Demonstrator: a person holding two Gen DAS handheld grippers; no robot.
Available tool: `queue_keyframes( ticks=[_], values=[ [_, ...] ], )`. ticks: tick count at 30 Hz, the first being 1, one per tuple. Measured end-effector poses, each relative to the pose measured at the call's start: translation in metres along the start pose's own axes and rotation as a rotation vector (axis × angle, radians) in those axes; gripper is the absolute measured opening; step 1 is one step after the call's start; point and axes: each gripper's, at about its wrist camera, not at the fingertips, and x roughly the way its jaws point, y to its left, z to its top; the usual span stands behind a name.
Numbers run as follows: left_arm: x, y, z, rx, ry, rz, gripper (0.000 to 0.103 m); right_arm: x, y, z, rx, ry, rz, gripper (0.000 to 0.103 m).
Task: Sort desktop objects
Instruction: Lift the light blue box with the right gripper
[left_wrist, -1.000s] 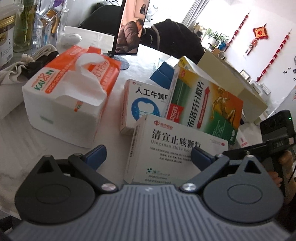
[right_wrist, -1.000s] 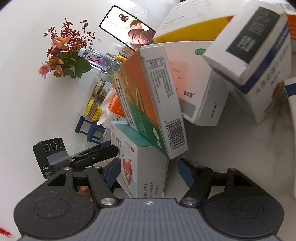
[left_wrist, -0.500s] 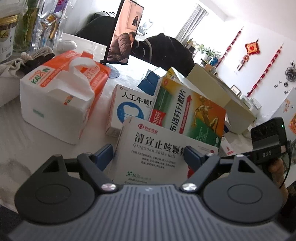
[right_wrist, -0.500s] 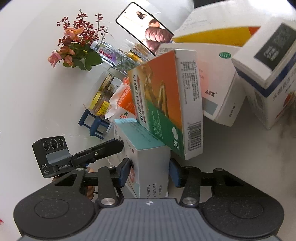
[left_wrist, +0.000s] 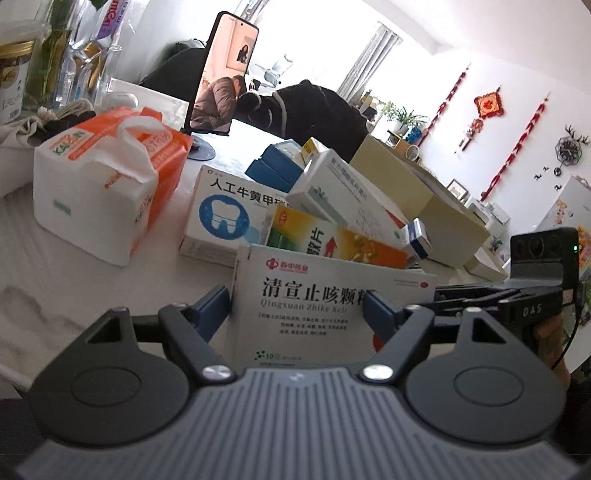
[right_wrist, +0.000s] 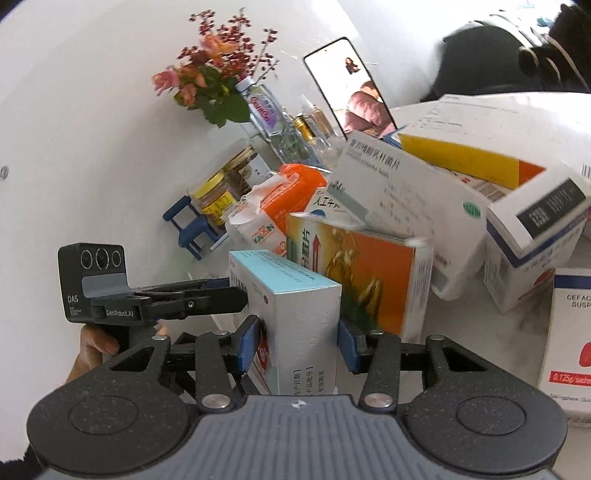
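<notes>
Right gripper is clamped on the white cardboard medicine box with the light-blue top, blue pads pressed flat against both of its broad faces, the narrow end panel facing the camera. Seen from the left wrist, that same box stands upright on the table, its white front printed with black Chinese characters, "Qingxuan Zhike Keli" and a small red logo. The left gripper has its jaws apart, one blue pad just beside each edge of the box; whether they actually touch the card I cannot tell.

Right behind the held box leans the orange-and-green medicine box with the golden figure, tilted, its corner blurred. Behind that, a large white box with green lettering lies slanted across the pile, and a white box with a blue tooth picture sits flat on the white marble-patterned table. Off to the left of the pile stands the white-and-orange soft pack of tissues, a tissue poking out of the top. Further back, a black phone on a round stand is upright, screen lit.
</notes>
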Motion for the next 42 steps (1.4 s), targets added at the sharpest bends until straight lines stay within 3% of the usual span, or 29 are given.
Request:
queue_keyframes(
  ticks=[15, 23, 42],
  values=[
    [-0.011, -0.022, 0.0, 0.033, -0.076, -0.008, 0.079, -0.021, 0.015, -0.002, -0.116, -0.057, -0.003, 0.049],
    [-0.013, -0.029, 0.004, 0.02, -0.136, -0.068, 0.079, -0.035, 0.019, -0.001, -0.125, -0.095, 0.032, 0.048],
    [0.048, -0.058, 0.043, 0.043, -0.174, -0.167, 0.08, -0.082, -0.011, 0.022, -0.132, -0.249, -0.094, 0.047]
  ],
)
